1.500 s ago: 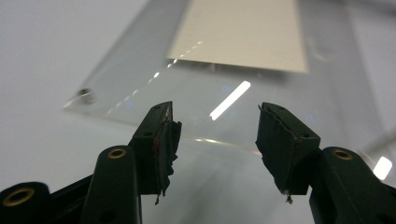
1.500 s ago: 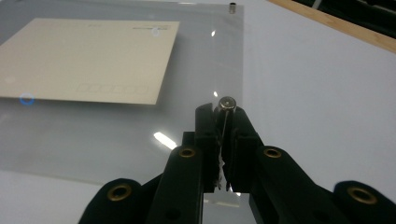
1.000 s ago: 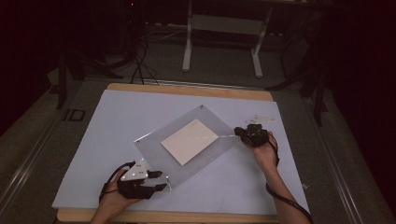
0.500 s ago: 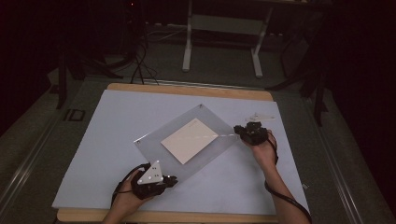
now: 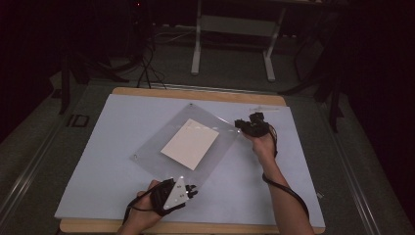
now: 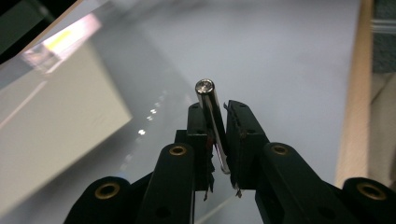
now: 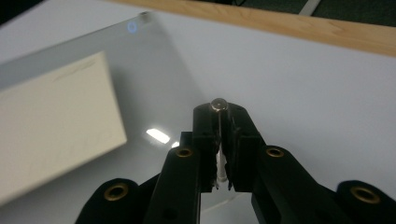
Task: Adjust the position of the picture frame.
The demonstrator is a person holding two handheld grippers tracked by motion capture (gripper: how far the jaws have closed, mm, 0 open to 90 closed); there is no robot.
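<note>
The left gripper (image 5: pixel 192 191) is drifting right along the table's near edge, jaws clamping a slippery metal pin (image 6: pixel 211 122). The right gripper (image 5: pixel 238 124) is pinching another pin (image 7: pixel 218 104) beside the stiff clear sheet (image 5: pixel 147 152); grip mid-shaft.

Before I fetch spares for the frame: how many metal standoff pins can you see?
2: one pin clamped in the left gripper, one pin in the right gripper. Others may be hidden.

Shiny metal pin (image 6: pixel 212 126) upright betw. left fingers, second pin (image 7: pixel 218 140) betw. right fingers
</note>
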